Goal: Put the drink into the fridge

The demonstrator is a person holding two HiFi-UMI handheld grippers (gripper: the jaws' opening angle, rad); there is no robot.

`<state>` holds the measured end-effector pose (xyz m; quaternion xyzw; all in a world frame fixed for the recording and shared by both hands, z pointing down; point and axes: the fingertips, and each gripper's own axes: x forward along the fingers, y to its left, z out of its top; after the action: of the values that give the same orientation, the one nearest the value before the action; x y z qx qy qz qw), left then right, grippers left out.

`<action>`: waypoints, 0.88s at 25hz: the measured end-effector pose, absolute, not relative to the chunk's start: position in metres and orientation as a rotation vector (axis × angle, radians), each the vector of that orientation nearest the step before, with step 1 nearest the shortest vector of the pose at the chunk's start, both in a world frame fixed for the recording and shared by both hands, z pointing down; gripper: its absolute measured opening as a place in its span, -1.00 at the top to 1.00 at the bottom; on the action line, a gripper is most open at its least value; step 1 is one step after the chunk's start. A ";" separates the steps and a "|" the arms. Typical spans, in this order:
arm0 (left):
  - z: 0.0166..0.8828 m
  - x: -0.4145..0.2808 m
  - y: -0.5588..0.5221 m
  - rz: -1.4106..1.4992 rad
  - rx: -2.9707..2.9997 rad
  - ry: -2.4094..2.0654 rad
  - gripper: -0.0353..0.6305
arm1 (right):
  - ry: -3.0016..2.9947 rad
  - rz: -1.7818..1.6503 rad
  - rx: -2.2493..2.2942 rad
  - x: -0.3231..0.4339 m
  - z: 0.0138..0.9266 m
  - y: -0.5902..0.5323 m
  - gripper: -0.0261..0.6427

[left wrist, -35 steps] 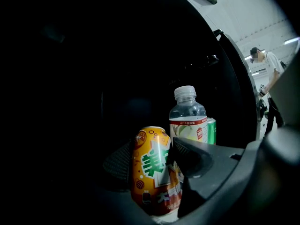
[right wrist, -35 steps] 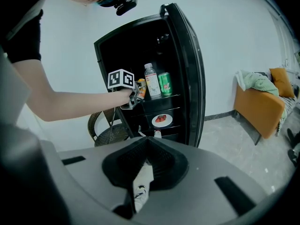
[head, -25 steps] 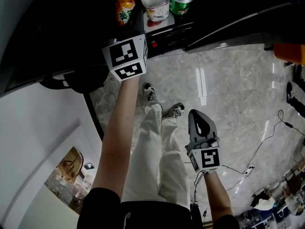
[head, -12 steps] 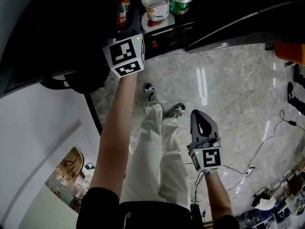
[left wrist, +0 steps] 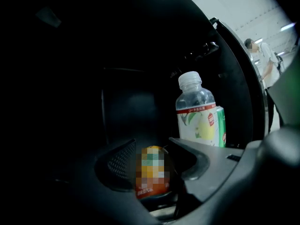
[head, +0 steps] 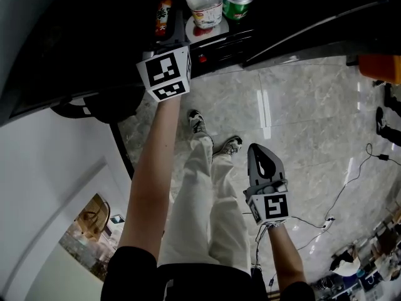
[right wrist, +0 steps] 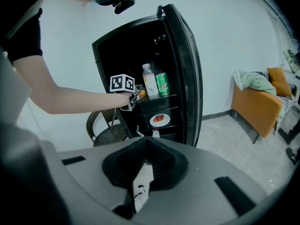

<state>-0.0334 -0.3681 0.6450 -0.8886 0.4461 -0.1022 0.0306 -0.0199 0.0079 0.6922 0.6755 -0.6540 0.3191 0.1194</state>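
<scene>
Orange can (left wrist: 152,172) stood upright on a shelf inside the open fridge (right wrist: 126,36), left of the clear bottle (left wrist: 196,111) and the green can (left wrist: 220,125). Your left gripper (left wrist: 153,140) reached in about level, its jaws apart on either side of the orange can. They had just been closing, and I saw no pad pressing on it. Your right gripper (right wrist: 146,139) hung low over the floor (head: 313,105), clenched on nothing.
</scene>
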 end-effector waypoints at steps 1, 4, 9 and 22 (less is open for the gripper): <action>0.644 -0.033 -0.367 -0.305 -2.747 1.367 0.23 | -1.920 0.922 1.982 -0.020 0.689 0.005 0.88; 0.639 -0.028 -0.364 -0.303 -2.756 1.330 0.23 | -1.927 0.898 1.990 -0.019 0.678 0.000 0.88; 0.636 -0.027 -0.357 -0.349 -2.768 1.320 0.25 | -1.932 0.858 2.014 -0.013 0.655 -0.004 0.88; 0.615 -0.029 -0.326 -0.400 -2.803 1.201 0.87 | -1.949 0.766 2.069 -0.002 0.585 -0.002 0.88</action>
<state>-0.0288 -0.3259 0.6155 -0.9109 0.3902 -0.1299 0.0328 -0.0019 -0.0021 0.5846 0.6995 -0.6587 0.2591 0.0986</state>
